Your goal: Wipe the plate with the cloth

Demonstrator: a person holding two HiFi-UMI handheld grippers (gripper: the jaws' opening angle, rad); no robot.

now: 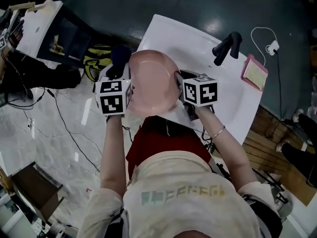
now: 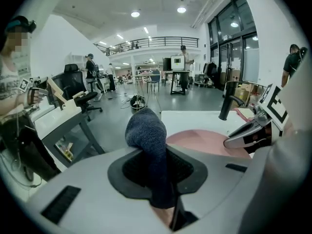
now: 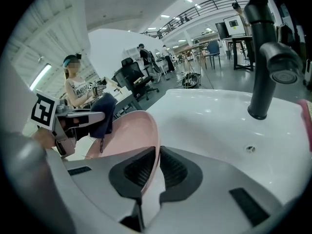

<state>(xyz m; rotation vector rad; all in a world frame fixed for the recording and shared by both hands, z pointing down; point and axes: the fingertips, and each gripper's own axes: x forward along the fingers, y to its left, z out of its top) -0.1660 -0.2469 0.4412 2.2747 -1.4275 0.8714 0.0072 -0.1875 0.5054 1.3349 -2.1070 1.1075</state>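
A pink plate (image 1: 151,83) is held up over the near edge of the white sink top (image 1: 198,43). My right gripper (image 1: 179,89) is shut on the plate's right rim; in the right gripper view the rim (image 3: 152,152) runs between the black pads. My left gripper (image 1: 121,66) is shut on a dark blue cloth (image 1: 120,55), which sticks up from the jaws at the plate's left edge. In the left gripper view the cloth (image 2: 148,145) fills the jaw gap, with the plate (image 2: 204,141) just beyond to the right. From the right gripper view the cloth (image 3: 102,115) hangs beside the plate's far rim.
A black tap (image 1: 227,47) stands at the back of the sink top, with a drain hole (image 3: 250,149) below it. A pink sponge dish (image 1: 254,72) lies at the right end. A charger cable (image 1: 270,46) trails behind. A desk (image 1: 47,31) and yellow bag (image 1: 96,58) are left.
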